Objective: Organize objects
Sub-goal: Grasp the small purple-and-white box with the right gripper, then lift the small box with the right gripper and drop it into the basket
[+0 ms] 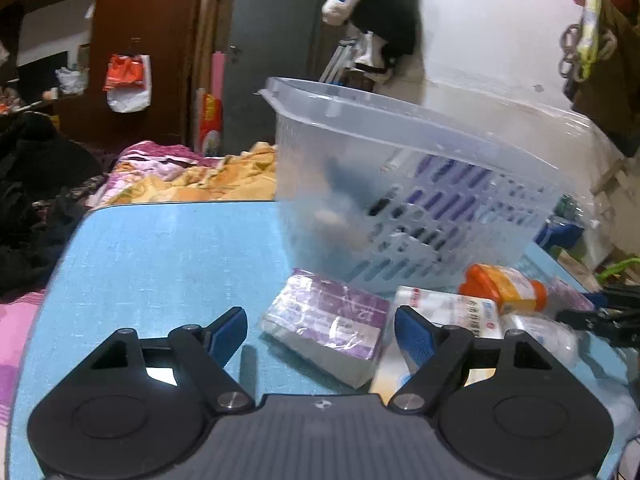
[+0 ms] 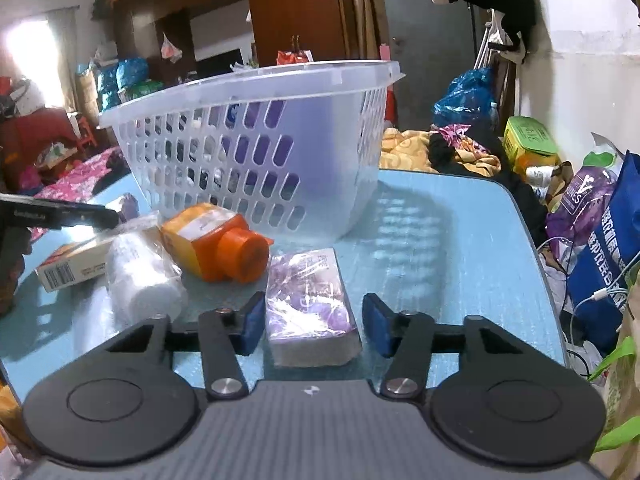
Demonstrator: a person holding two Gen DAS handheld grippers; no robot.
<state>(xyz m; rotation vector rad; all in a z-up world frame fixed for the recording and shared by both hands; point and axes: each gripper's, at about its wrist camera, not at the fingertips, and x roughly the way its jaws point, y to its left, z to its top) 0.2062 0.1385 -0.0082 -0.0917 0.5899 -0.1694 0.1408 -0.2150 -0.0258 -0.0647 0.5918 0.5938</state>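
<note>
A clear plastic basket (image 1: 420, 184) (image 2: 256, 144) stands on the blue table (image 1: 168, 264) (image 2: 448, 248). In front of it lie a purple tissue pack (image 1: 328, 324), an orange bottle (image 1: 504, 286) (image 2: 216, 244), a white medicine box (image 1: 452, 308) (image 2: 72, 266) and a clear white bottle (image 1: 540, 330) (image 2: 140, 276). My left gripper (image 1: 320, 330) is open with the purple pack between its fingers. My right gripper (image 2: 314, 322) is open around a second purple tissue pack (image 2: 308, 300), pads apart from it. The left gripper's tip shows in the right wrist view (image 2: 60, 216).
Bedding (image 1: 192, 176) lies beyond the table's far edge. Dark clothes (image 1: 36, 200) pile at the left. Bags (image 2: 600, 240) and cables crowd the table's right side. A door and wardrobe stand behind.
</note>
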